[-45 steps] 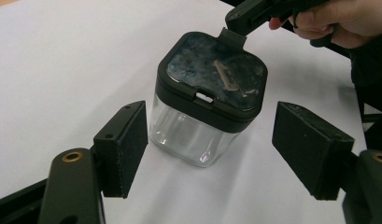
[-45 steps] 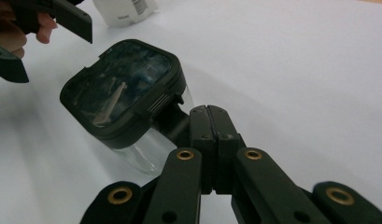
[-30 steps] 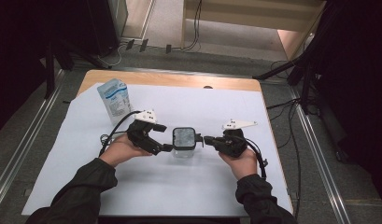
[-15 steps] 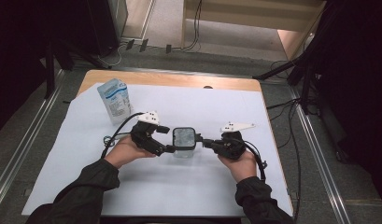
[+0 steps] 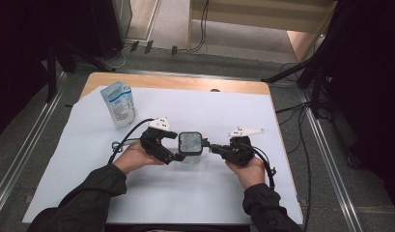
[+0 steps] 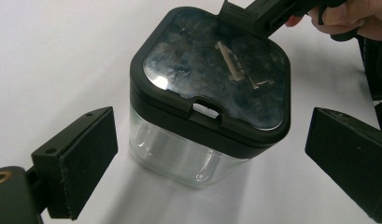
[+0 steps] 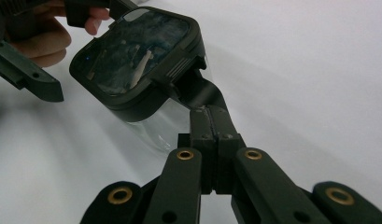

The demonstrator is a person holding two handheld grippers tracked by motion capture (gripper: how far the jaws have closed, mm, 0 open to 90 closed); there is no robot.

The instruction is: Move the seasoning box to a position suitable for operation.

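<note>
Two level claws at the jar (image 5: pixel 190 146): left claw (image 6: pixel 212 154) wide open, right claw (image 7: pixel 208 114) closed, empty.

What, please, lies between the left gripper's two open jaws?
The clear container with the black lid stands between them, untouched by either pad, in the left gripper view.

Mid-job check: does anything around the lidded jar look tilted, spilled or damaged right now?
Nothing looks spilled or broken. The clear jar stands on the white sheet with its black lid seated. The lid window looks smudged or reflective; I cannot tell which. The left hand-held gripper is open around the jar; the right hand-held gripper is shut at the lid's hinge side.
</note>
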